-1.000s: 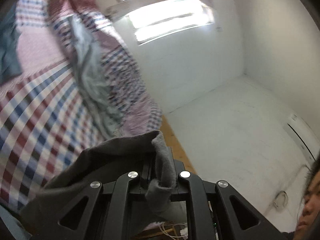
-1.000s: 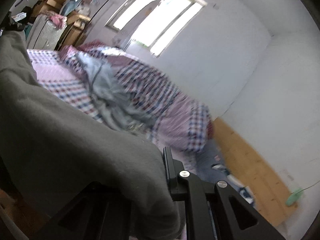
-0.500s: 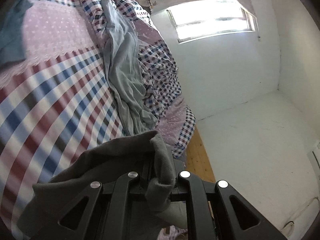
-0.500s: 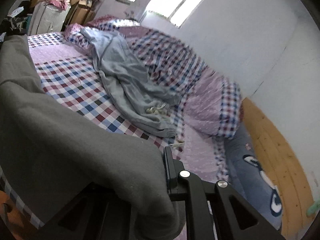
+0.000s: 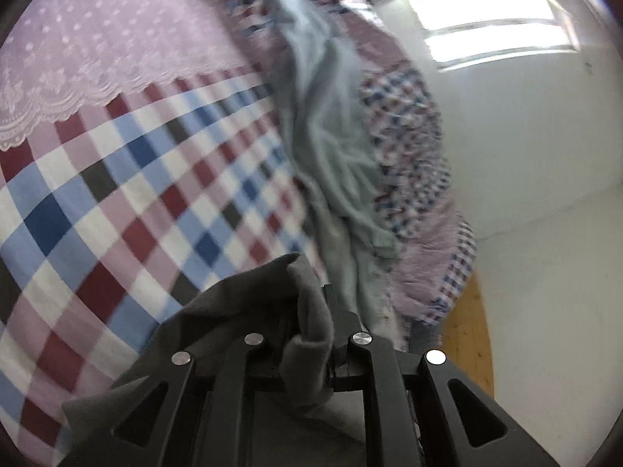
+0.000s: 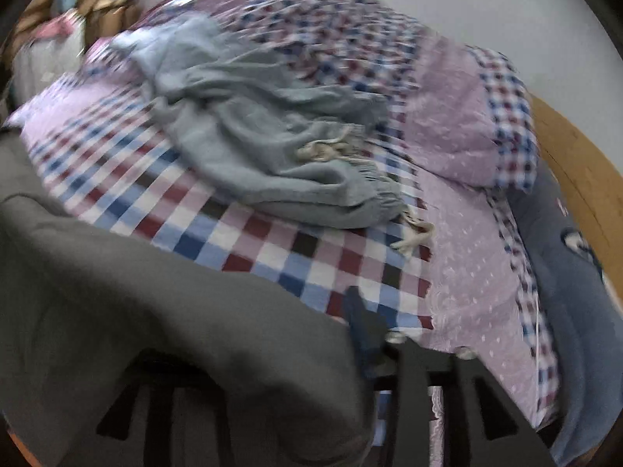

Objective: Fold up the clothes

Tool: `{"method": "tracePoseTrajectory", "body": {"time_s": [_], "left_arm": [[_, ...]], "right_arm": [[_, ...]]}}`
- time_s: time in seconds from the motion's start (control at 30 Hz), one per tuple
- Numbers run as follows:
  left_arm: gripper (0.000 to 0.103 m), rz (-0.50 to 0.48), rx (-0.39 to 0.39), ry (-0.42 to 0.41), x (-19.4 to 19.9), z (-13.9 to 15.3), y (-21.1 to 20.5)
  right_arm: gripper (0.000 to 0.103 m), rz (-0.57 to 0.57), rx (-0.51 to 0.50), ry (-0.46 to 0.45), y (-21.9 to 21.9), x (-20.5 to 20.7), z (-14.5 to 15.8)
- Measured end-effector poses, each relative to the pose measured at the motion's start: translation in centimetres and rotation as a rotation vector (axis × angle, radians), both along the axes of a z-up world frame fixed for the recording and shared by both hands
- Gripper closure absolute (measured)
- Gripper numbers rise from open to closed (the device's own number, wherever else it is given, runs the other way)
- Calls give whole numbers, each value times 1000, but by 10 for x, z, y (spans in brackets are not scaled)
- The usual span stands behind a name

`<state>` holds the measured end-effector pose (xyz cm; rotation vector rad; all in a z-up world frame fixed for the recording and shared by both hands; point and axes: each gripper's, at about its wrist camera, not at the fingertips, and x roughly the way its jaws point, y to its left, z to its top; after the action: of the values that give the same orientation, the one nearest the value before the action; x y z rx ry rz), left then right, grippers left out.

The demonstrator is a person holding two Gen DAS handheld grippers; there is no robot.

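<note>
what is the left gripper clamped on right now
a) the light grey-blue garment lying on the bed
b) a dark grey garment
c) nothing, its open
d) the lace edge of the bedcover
b: in the left wrist view a fold of the dark grey garment is pinched in the left gripper, while the light grey-blue garment lies apart on the checked bedcover.

1. Left wrist cam looks along its fingers, tilted down, pretty close over the checked bedspread (image 5: 128, 179).
2. Right wrist cam looks out across the bed from farther back.
3. Both catch the grey-blue garment (image 5: 331, 148) (image 6: 264, 148) ahead.
</note>
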<state>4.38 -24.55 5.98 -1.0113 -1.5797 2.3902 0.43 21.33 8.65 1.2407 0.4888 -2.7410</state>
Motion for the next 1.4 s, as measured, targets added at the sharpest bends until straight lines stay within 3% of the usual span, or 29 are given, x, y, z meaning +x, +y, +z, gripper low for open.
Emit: {"method": "tracePoseTrajectory", "body": {"time_s": [0.03,0.1,0.2,0.4,0.57,0.7,0.93,1.17,1.4], "left_arm": [[77,14,-7,26,4,2,-3],[42,43,-24,68,12,6,-9],[29,86,-51,112,29,14,-19],[28,77,-148,113,58,23,-22],[28,19,-236,63,90,21,-20],[28,-2,-229,42,119,12,-26],[23,5,-194,-43,172,-24,-27],[22,19,-147,-47,209,-40,-24],[22,-50,-163,-67,229,-57,-4]], "right_arm": [[30,-27,-15,30,5,2,2],[23,-65,-50,91,14,9,7],[21,-114,-82,155,24,17,14],[19,-230,-101,241,49,30,30],[19,-323,-268,213,80,49,29],[19,-341,-372,189,83,73,22],[19,-226,-327,157,26,115,6],[18,-98,-291,180,-33,145,5],[18,85,-194,179,-100,176,-8]]}}
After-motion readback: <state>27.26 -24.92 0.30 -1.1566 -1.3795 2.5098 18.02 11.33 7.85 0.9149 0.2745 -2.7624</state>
